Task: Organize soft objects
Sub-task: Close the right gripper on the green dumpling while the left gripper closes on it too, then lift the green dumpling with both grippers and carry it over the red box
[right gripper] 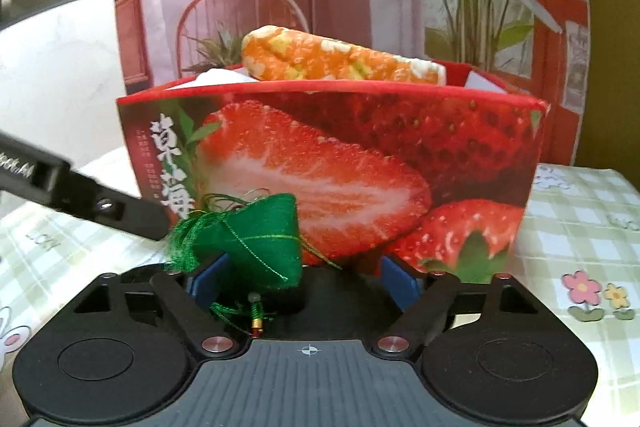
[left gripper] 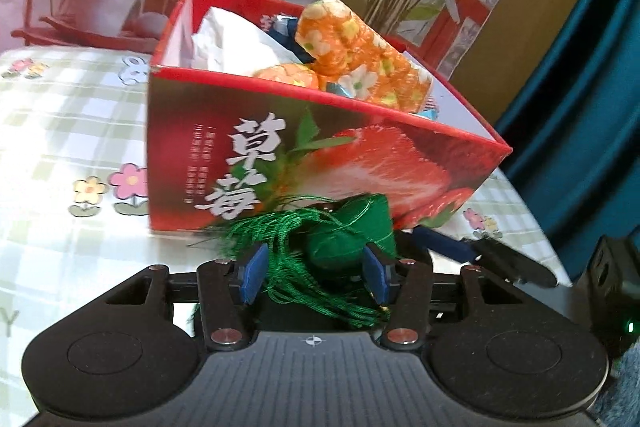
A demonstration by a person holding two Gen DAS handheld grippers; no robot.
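Left wrist view: green pouch (left gripper: 352,231) sits lower centre against the strawberry box (left gripper: 320,163), tassel (left gripper: 280,259) trailing lower left, its peak toward upper right. Left gripper (left gripper: 316,273) tilts down, jaws spread around the pouch; contact cannot be told.

Right wrist view: pouch (right gripper: 256,239) lies left of centre, peak up-right. Right gripper (right gripper: 306,281) tilts down, jaws spread wide, right pad clear. Orange roll (right gripper: 344,61) lies across the box top.

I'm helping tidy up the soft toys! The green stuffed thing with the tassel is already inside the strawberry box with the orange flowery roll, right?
Not quite. The green stuffed thing is not inside the strawberry box; it sits outside, in front of the box's strawberry side, between the grippers' fingers. The right wrist view shows this. Only the orange flowery roll is in the box, poking over its rim.
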